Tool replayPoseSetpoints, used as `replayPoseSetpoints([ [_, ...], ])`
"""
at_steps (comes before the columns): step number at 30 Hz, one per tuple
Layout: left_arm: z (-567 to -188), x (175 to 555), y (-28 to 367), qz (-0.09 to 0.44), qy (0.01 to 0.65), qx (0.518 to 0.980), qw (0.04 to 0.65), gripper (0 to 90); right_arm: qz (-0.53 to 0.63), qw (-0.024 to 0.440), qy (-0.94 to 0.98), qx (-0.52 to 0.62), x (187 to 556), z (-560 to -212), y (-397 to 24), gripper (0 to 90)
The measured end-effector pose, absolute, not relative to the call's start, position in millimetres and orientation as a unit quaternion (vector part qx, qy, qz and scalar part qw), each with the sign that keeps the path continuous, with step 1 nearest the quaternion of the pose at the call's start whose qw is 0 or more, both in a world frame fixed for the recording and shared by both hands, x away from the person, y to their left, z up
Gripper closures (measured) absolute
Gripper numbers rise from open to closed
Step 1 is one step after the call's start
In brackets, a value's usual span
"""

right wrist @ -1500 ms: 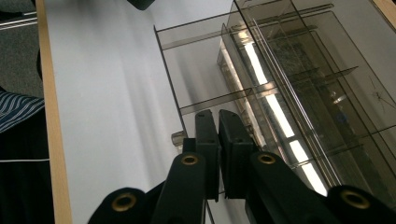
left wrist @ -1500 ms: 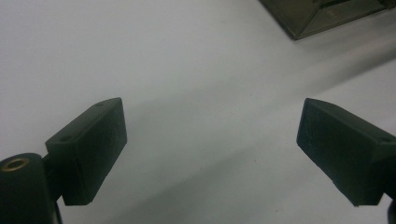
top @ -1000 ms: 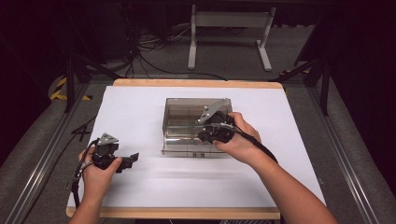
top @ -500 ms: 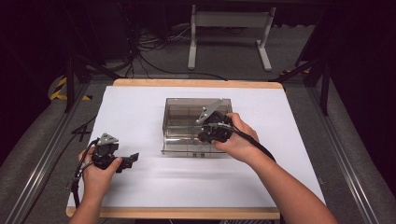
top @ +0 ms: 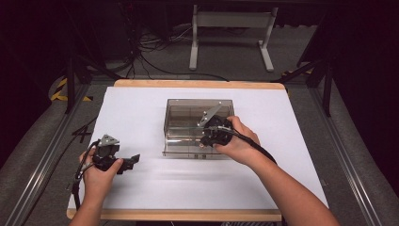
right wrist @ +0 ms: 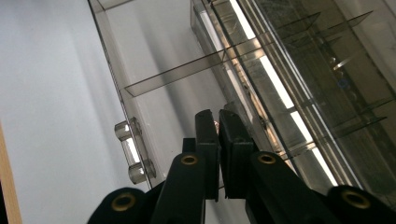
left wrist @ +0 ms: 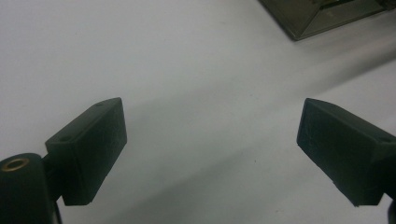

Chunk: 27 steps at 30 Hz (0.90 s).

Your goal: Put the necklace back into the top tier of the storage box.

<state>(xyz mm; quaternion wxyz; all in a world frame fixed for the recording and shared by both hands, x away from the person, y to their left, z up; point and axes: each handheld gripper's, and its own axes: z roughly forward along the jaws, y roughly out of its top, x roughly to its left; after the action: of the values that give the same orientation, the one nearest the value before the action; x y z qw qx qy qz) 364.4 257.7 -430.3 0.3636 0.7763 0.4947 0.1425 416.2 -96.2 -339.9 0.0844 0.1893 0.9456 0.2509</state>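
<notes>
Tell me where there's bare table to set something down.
Free: the white table left of the clear box, and the strip between its front wall and the near edge. Crowded: the box's right side, where the right gripper works.

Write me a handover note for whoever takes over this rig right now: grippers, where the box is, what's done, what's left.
Right gripper: shut, its fingers pinched together on what looks like a thin clear edge of the clear plastic box; which part it is cannot be made out.
Left gripper: open, nothing between its fingers, low over the white table cover, to the left of the box.
Box: centre of the table, clear dividers inside; nothing can be made out in the compartments.
Done: right grip made on the box.
Left: probably lifting or swinging the gripped part; the left gripper could steady the box.
</notes>
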Motion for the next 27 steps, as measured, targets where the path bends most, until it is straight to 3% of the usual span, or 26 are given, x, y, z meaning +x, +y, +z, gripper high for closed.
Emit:
replayPoseSetpoints([
  [9,-430.9,364.4,257.5,0.144,0.495,0.775,0.366,9.2,0.240,0.078,0.949,0.187,416.4,-347.6,-91.5,87.1],
  [17,-430.3,364.3,258.1,0.144,0.495,0.775,0.365,9.2,0.255,0.104,0.945,0.174,416.4,-348.3,-90.5,71.9],
  [27,-430.8,364.4,257.2,0.145,0.494,0.775,0.365,9.2,0.295,0.085,0.934,0.185,417.3,-342.5,-97.7,66.8],
])
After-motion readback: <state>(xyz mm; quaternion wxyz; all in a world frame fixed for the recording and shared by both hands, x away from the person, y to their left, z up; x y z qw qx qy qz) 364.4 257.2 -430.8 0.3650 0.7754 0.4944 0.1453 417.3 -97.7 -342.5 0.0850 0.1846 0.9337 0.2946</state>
